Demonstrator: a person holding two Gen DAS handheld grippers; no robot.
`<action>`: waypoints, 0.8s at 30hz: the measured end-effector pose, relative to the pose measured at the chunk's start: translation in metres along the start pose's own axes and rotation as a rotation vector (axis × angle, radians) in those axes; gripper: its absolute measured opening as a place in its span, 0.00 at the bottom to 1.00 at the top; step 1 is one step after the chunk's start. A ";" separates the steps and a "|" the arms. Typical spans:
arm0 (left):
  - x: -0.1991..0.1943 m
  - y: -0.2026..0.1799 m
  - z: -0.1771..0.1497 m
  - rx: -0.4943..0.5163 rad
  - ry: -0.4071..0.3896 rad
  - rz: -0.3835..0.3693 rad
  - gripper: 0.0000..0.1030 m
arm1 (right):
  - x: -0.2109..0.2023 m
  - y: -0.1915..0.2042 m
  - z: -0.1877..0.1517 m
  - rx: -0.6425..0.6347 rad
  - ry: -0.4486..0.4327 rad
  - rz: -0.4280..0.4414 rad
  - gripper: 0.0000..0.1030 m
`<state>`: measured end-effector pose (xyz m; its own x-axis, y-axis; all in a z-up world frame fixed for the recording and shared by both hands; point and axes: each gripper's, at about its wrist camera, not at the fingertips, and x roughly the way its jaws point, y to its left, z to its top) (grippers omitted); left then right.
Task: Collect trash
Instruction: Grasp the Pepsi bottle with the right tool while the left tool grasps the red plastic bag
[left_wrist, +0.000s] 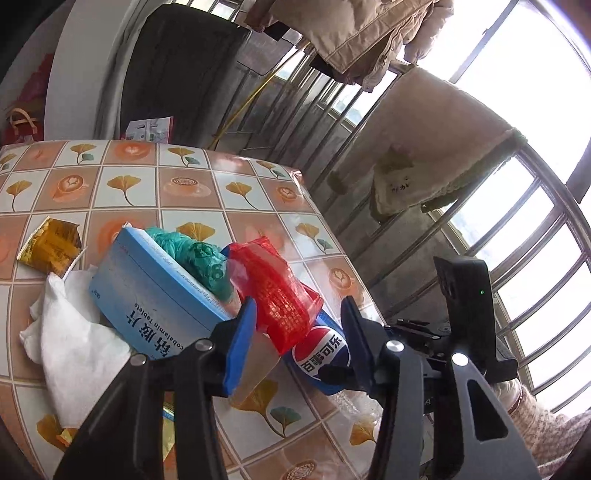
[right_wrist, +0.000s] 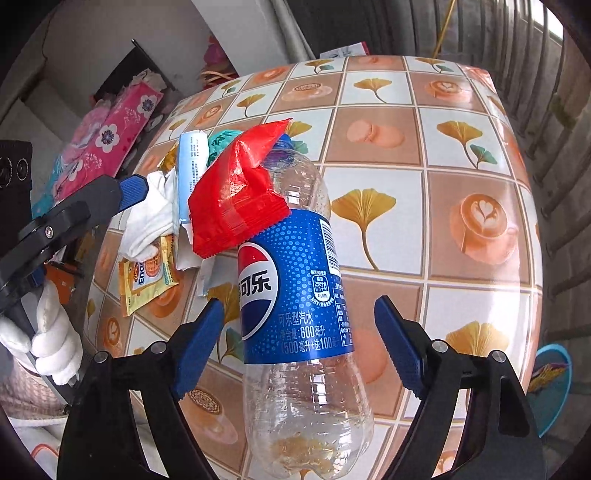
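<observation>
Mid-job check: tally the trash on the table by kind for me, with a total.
Plastic bottle (Pepsi): 1
Red wrapper: 1
Green plastic bag: 1
Blue tablet box: 1
White tissue: 1
Yellow sachets: 2
Total: 7 pieces in view; more may be hidden under the pile.

One bottle (right_wrist: 295, 295), one box (left_wrist: 159, 291), two wrappers (right_wrist: 236, 195) (right_wrist: 147, 277).

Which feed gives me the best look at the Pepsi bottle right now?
The right wrist view: the Pepsi bottle lies nearly full length between the open fingers of the right hand-held gripper, label readable, only its neck covered by the red wrapper. The left wrist view shows just a piece of its label behind the wrapper and the left hand-held gripper.
</observation>
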<state>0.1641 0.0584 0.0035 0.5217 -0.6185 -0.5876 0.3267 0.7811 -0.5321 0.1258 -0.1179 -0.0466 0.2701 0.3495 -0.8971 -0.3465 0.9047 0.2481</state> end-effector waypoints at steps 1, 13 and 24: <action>0.005 0.002 0.004 -0.017 0.016 -0.011 0.45 | 0.001 -0.001 0.000 0.002 0.002 0.002 0.76; 0.054 0.016 0.022 -0.112 0.191 0.030 0.45 | 0.012 -0.011 -0.002 0.025 0.043 0.062 0.58; 0.076 0.006 0.017 -0.113 0.253 0.009 0.39 | -0.005 -0.014 -0.016 0.024 -0.013 0.040 0.56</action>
<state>0.2189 0.0175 -0.0337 0.3059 -0.6246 -0.7185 0.2253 0.7808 -0.5828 0.1146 -0.1364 -0.0515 0.2686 0.3887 -0.8813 -0.3354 0.8955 0.2927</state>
